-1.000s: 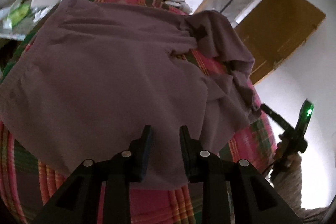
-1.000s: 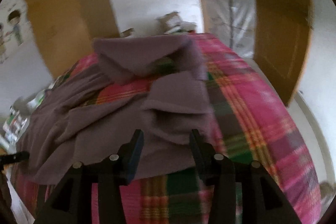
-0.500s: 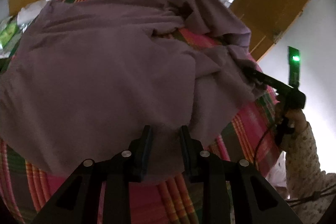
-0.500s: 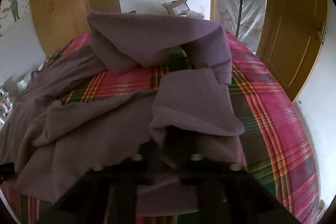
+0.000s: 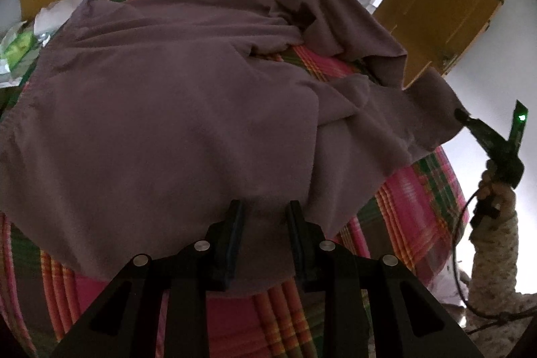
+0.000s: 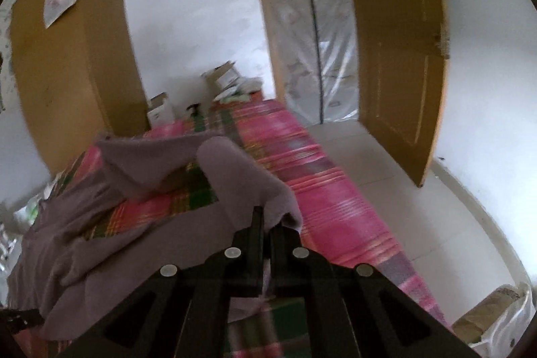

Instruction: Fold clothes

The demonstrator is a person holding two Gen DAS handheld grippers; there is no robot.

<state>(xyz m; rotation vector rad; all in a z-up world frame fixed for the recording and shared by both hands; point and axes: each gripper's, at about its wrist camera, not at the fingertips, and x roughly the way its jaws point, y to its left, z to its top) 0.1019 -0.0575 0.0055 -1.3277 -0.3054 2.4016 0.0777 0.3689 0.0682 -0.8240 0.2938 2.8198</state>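
Mauve garment (image 5: 174,109) lies spread on the plaid bedspread (image 5: 416,200), its sleeve end lifted off toward the bed's door side. Right gripper (image 6: 265,223) is clenched on that sleeve cuff (image 6: 241,176), fabric draping over the fingers. Left gripper (image 5: 263,217) is released, fingers apart over the garment's near hem, probably touching it; hard to tell. Soft, light, limp knit: it will sag and drag, so pinch at hems and corners, not mid-panel.
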